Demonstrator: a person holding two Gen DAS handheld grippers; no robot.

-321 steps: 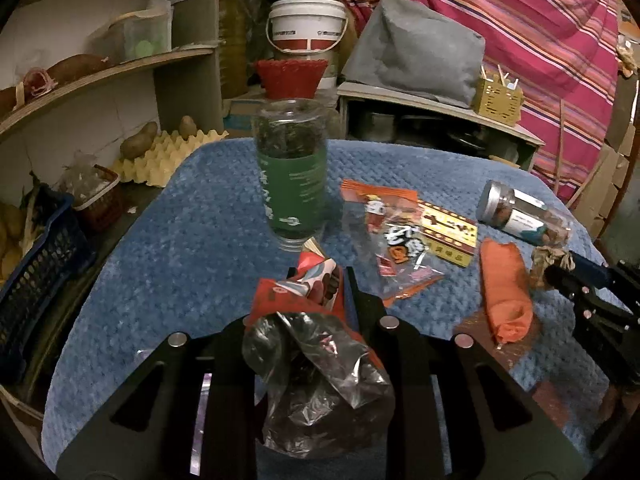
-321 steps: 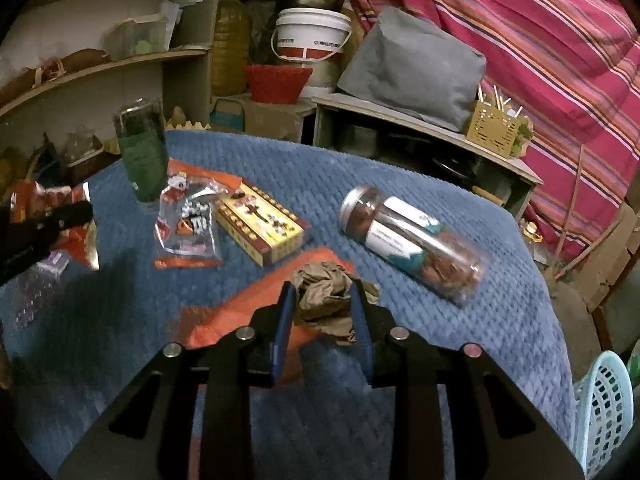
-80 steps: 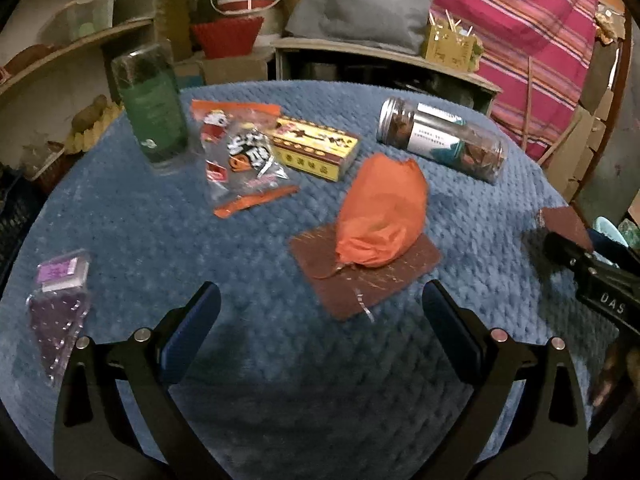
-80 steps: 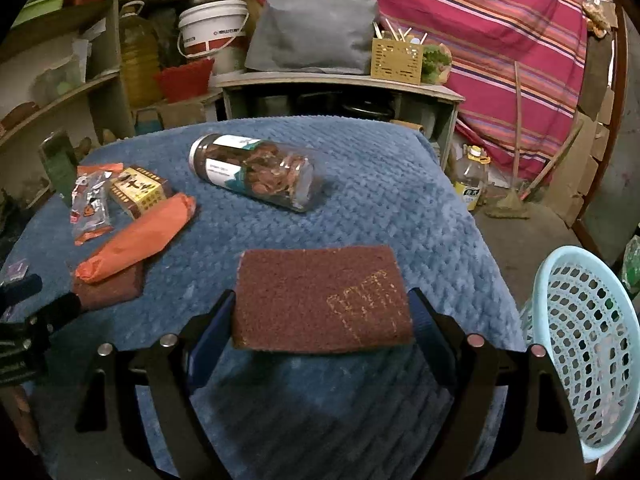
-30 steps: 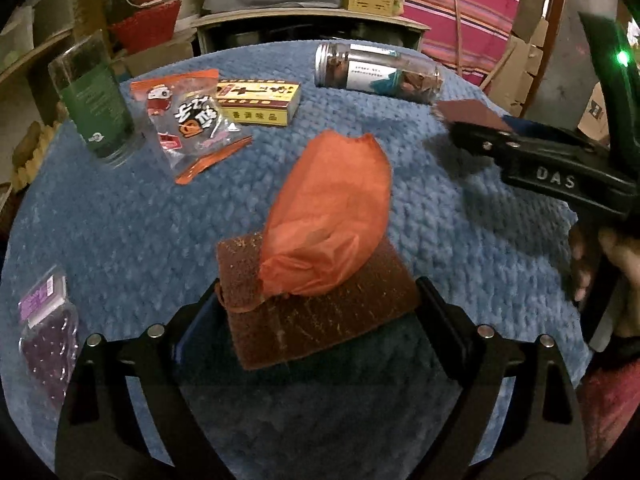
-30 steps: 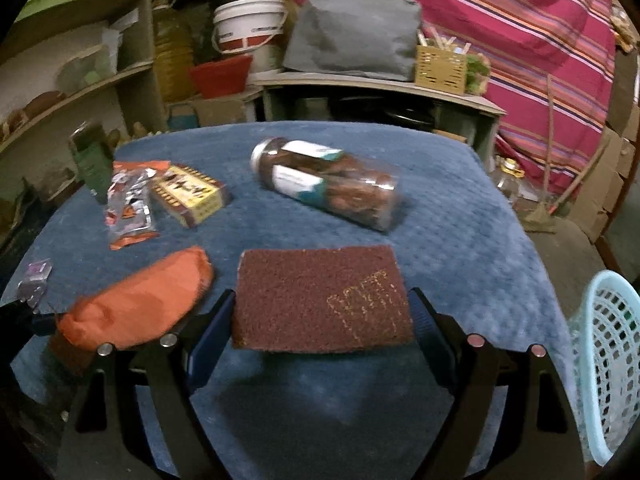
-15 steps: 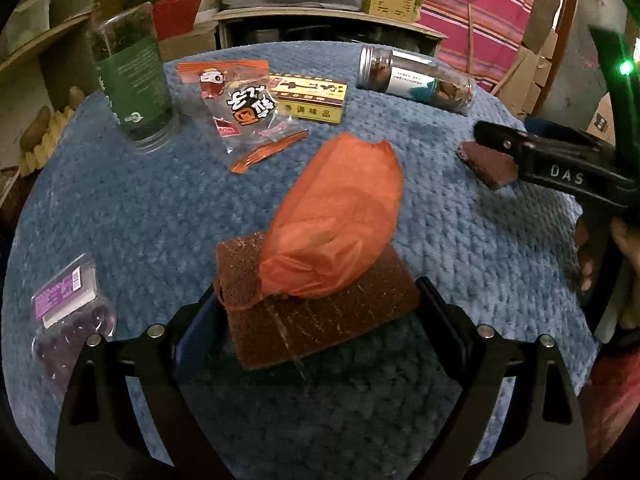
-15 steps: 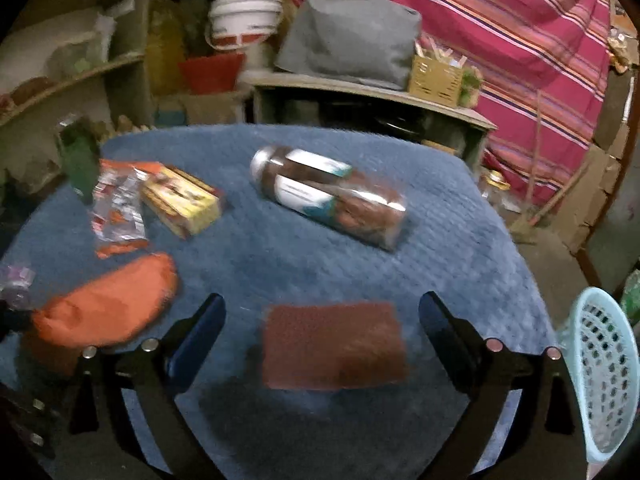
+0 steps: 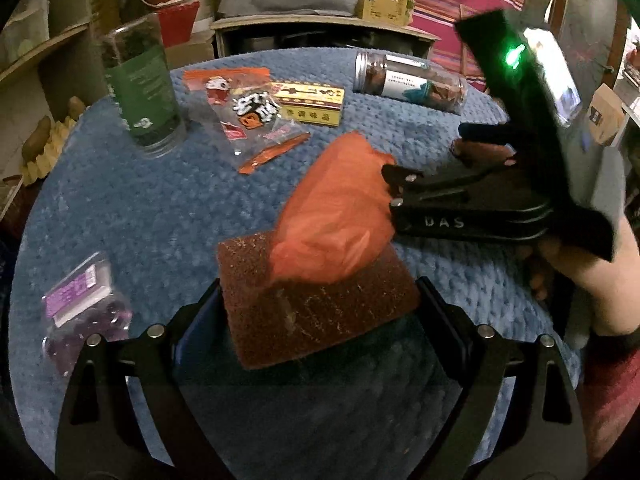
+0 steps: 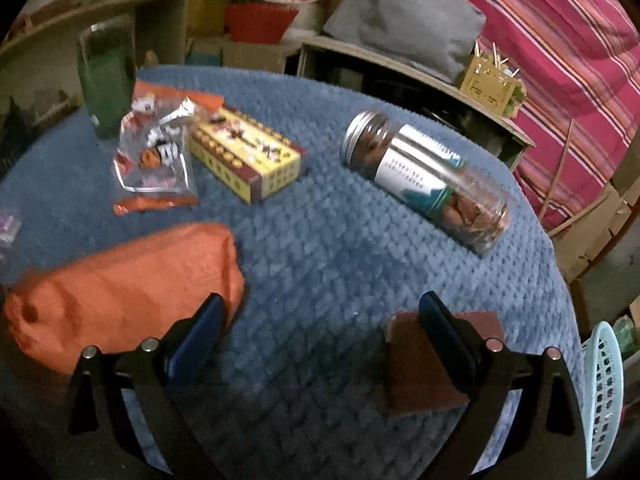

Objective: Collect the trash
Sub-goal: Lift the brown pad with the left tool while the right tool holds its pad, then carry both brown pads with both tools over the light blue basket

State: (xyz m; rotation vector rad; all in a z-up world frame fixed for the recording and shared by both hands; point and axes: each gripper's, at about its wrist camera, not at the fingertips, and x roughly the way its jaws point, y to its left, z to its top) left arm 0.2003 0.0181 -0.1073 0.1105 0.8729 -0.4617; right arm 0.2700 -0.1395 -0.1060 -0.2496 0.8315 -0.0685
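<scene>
Trash: judging by the task, the loose wrappers and worn pads count; they are spread over the tabletop (image 10: 320, 220), and one brown pad (image 9: 312, 320) is already in the left gripper (image 9: 318, 286).
Tabletop: round, under a blue knitted cloth, crowded with things.
Basket: a pale blue laundry-style basket (image 10: 604, 396) stands on the floor past the tabletop's right edge, probably the bin.
Orange bag: a stuffed orange bag (image 9: 340, 208) lies with one end on the held pad and the rest reaching towards the middle of the cloth.
Jars and box: a clear jar (image 10: 424, 176) lies on its side, a green jar (image 10: 106, 76) stands upright at the far left, and a yellow box (image 10: 244, 160) sits beside a snack packet (image 10: 156, 160).
Second pad: another brown pad (image 10: 416, 380) lies flat, partly under the right-hand finger of the right gripper (image 10: 320, 312).
Purple packet: a small purple packet (image 9: 84, 304) lies near the left edge, apart from the rest.
Left fingers: wide, yet pinching the brown pad by its two side edges.
Right fingers: spread, gripping nothing; one tip is just beside the orange bag's end.
Step in hand: I read it as clearing the bag off the held pad, with the right gripper coming in from the side.
Next move: the right fingers need to straddle the bag's near end and close softly, since it looks slack and could slide; then the pad can go to the basket.
</scene>
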